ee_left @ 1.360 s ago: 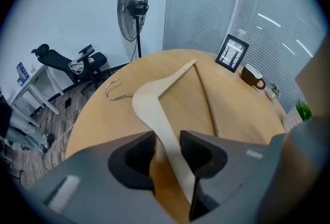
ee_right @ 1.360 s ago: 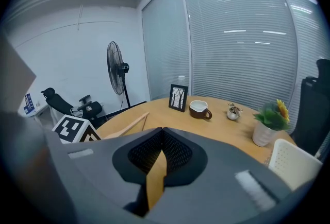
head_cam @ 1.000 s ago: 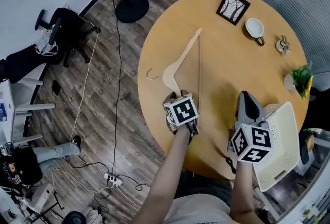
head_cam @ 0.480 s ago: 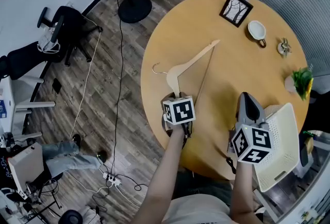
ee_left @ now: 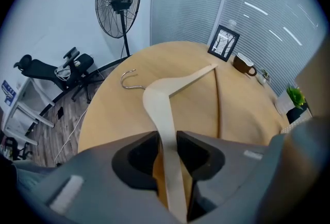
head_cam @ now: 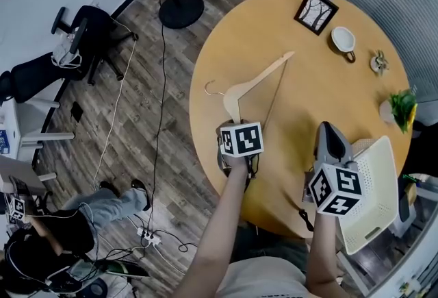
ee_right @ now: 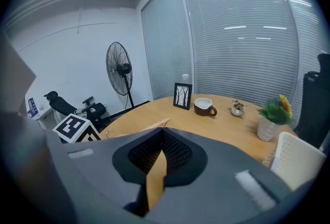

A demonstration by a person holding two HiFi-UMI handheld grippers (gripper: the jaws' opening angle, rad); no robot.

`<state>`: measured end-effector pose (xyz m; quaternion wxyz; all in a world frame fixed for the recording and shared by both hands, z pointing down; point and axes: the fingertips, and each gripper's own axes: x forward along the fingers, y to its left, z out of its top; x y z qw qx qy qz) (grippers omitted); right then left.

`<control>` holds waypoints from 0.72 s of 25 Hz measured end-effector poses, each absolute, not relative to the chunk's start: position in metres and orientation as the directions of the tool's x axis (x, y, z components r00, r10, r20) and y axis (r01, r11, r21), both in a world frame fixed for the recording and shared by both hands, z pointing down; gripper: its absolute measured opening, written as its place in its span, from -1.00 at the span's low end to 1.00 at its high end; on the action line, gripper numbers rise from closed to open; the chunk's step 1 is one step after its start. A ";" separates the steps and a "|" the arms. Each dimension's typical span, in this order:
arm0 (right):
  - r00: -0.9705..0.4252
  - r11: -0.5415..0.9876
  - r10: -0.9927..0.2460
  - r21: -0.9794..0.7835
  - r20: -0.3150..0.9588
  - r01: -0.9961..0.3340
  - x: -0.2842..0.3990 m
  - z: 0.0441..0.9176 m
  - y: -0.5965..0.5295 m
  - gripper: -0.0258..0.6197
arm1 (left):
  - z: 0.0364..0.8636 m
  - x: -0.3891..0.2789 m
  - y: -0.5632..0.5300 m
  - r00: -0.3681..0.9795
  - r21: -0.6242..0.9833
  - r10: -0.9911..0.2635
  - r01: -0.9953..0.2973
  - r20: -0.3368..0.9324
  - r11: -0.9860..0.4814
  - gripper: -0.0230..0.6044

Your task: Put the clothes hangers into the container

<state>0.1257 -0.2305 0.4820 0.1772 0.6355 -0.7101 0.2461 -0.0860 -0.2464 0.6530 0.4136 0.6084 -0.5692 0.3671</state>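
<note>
Lower centre, left gripper view: left tool [ee_left: 167,147] pinches hanger [ee_left: 161,95] by arm; likely light, stiff, slick. Right tool [ee_right: 159,158] pressed together, empty.

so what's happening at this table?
A person is working a pair of handheld tongs in each hand at a round table. The left tongs are shut on one arm of a wooden hanger, the only hanger in view. The right tongs are closed and empty, beside the white basket at the table's edge. No hanger is in the basket yet.
</note>
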 end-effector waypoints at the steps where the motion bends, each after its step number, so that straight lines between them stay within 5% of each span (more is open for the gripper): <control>1: -0.131 0.072 -0.815 -0.126 0.565 -0.989 0.125 0.482 -0.230 -0.84 | 0.653 -0.086 -0.247 0.083 0.087 -0.390 -0.996 0.917 -0.007 -0.55; 18: -0.123 0.050 -0.827 -0.146 0.548 -0.988 0.131 0.474 -0.223 -0.84 | 0.650 -0.095 -0.241 0.139 0.153 -0.453 -0.988 0.880 -0.006 -0.63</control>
